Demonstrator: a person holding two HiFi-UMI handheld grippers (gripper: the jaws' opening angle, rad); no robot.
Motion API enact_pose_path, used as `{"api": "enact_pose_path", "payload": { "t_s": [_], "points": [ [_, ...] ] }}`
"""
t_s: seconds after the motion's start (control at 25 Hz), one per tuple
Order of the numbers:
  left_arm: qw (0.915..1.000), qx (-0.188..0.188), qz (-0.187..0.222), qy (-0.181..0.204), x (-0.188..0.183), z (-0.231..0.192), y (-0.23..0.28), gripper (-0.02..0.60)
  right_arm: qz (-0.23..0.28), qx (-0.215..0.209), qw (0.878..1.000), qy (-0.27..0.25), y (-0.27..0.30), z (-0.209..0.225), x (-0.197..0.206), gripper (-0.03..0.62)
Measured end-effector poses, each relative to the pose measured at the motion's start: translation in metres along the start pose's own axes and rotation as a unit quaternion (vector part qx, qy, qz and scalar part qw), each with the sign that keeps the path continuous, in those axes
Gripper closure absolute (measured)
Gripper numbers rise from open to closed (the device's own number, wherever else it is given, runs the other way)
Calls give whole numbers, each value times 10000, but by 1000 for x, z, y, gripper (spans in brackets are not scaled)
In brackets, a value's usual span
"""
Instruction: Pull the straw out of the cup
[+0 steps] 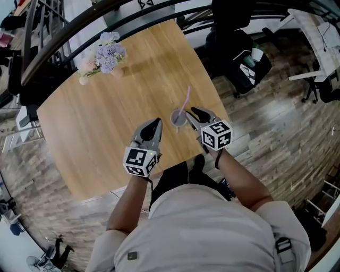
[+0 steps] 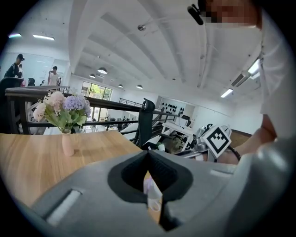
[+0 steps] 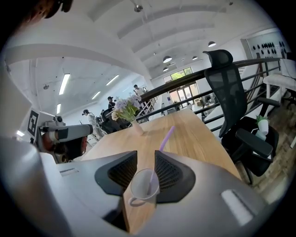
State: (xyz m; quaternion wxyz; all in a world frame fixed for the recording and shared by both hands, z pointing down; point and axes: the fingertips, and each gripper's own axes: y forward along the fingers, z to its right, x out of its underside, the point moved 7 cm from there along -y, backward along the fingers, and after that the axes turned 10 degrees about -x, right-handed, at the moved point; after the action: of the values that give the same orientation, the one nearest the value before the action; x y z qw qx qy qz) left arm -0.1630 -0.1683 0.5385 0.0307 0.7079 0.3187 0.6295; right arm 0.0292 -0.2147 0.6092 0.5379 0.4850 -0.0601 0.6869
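A small clear cup [image 1: 178, 119] stands on the wooden table [image 1: 106, 127] near its front right edge. A pale purple straw [image 1: 185, 101] leans out of it, away from me. My right gripper [image 1: 191, 117] is open, its tips just right of the cup and not pressing on it. In the right gripper view the cup [image 3: 144, 186] sits low in front of the gap between the jaws of the right gripper [image 3: 142, 159], and the straw [image 3: 165, 137] rises past them. My left gripper [image 1: 154, 125] is shut and holds nothing, a little left of the cup.
A pink vase of purple flowers [image 1: 108, 54] stands at the table's far left. A black office chair [image 1: 241, 58] is beyond the table's right edge, and a dark railing [image 1: 106, 16] runs behind. People stand far off in the room [image 2: 54, 76].
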Motion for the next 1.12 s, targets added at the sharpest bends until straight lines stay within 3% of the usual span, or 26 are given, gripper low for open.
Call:
{"api": "enact_pose_path", "payload": {
  "t_s": [0.48,0.72,1.12],
  "points": [
    [9996,111,-236,-50,8,-18,34,577,-280,-29,9989,386,40,38,8,477],
    [9996,19,-245,-132,14,-22,33,577,-272,-141,9991,307,45,37,11,546],
    [9996,-196,-104,-186,17,-13,10,577,-87,-327,9994,-124,30,13,2,553]
  ]
}}
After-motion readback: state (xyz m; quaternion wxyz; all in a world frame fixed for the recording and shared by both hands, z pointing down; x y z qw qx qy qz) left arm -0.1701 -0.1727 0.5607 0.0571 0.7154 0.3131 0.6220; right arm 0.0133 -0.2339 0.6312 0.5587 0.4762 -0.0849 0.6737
